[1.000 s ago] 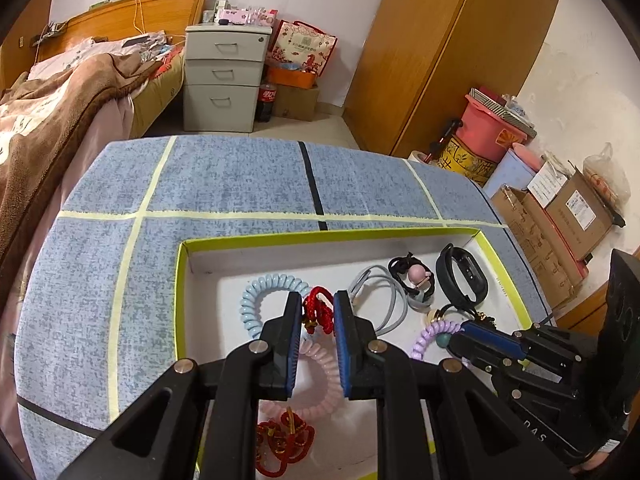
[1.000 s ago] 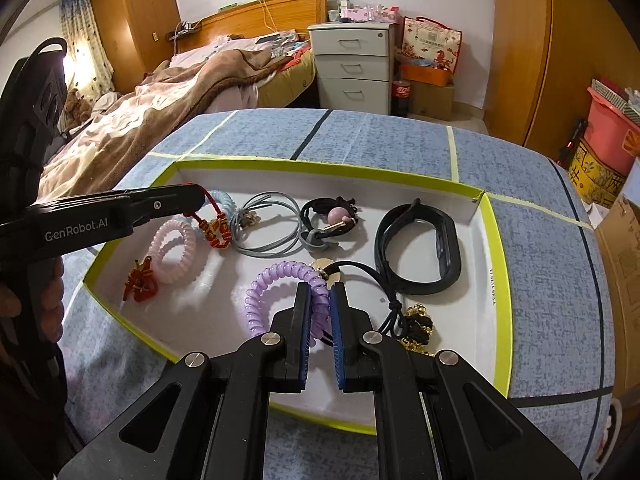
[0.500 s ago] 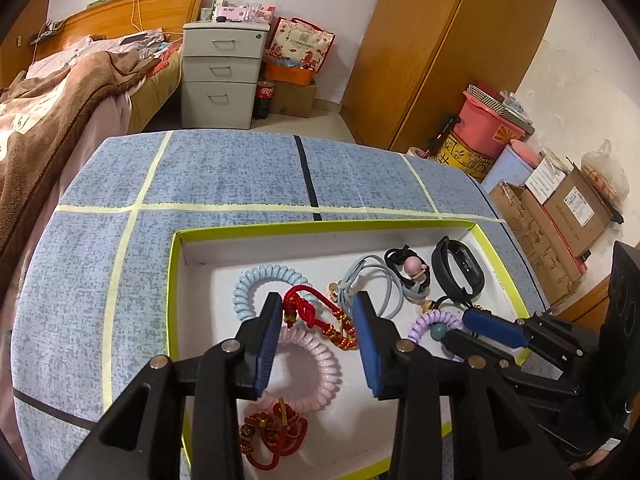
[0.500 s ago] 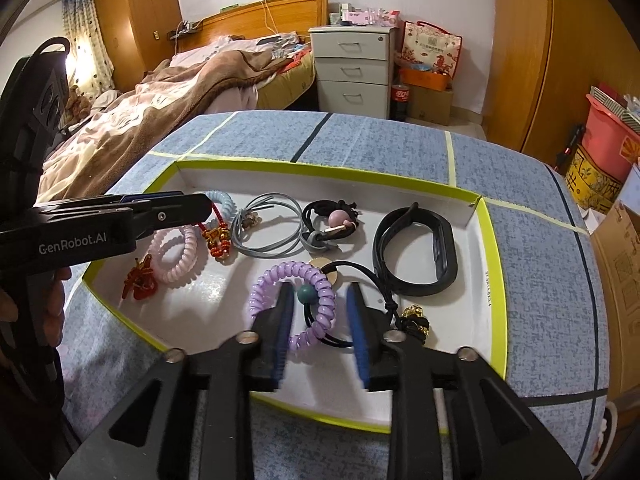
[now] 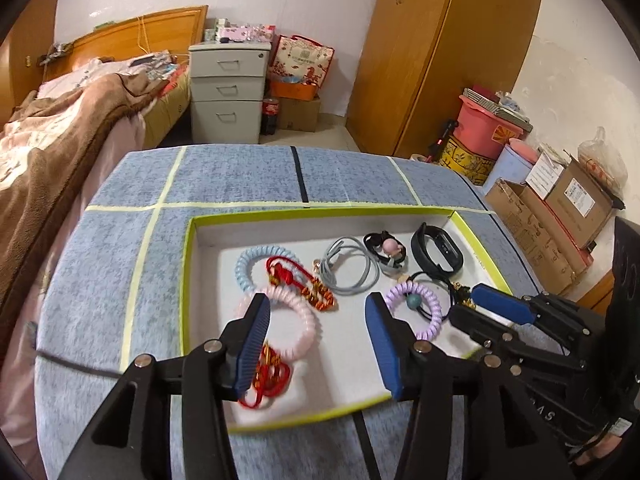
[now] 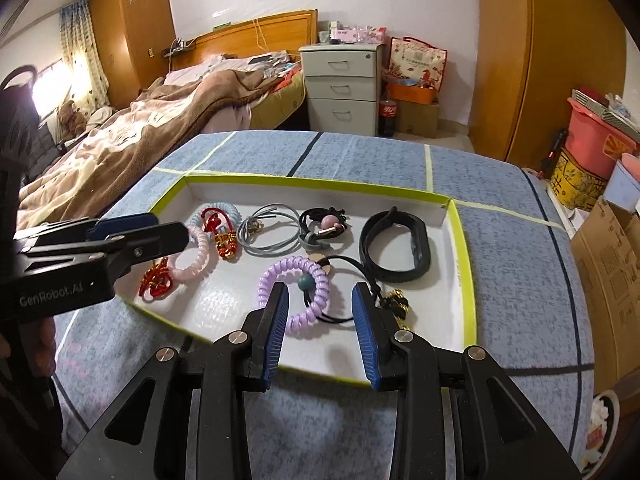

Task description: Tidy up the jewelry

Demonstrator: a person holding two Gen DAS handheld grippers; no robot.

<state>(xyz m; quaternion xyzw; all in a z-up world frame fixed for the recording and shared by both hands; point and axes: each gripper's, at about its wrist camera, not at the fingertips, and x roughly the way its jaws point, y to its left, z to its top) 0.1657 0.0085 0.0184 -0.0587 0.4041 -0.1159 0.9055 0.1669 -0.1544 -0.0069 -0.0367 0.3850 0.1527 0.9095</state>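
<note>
A white tray with a lime-green rim (image 5: 188, 280) (image 6: 466, 264) holds the jewelry. My left gripper (image 5: 316, 304) hangs over its near left part, jaws opening, nothing pressed between them. A pink coil ring (image 5: 304, 320) lies below it, and a red cord bracelet with gold beads (image 5: 304, 280) just beyond. My right gripper (image 6: 320, 292) stands open above a purple coil ring (image 6: 316, 280) with a teal bead, not touching it. Each gripper shows in the other's view: the right gripper (image 5: 468, 306) and the left gripper (image 6: 168, 226).
The tray also holds a light blue coil (image 5: 244, 268), a grey cord loop (image 6: 272, 232), a black tie with a pink bead (image 6: 324, 224), a black band (image 6: 400, 248), a gold charm (image 6: 396, 304) and a red knot (image 6: 156, 280). A bed lies left and boxes right.
Both grippers went from shut to open. The left let go of the red bracelet and the right let go of the purple coil. Both drew back toward the tray's near edge.
</note>
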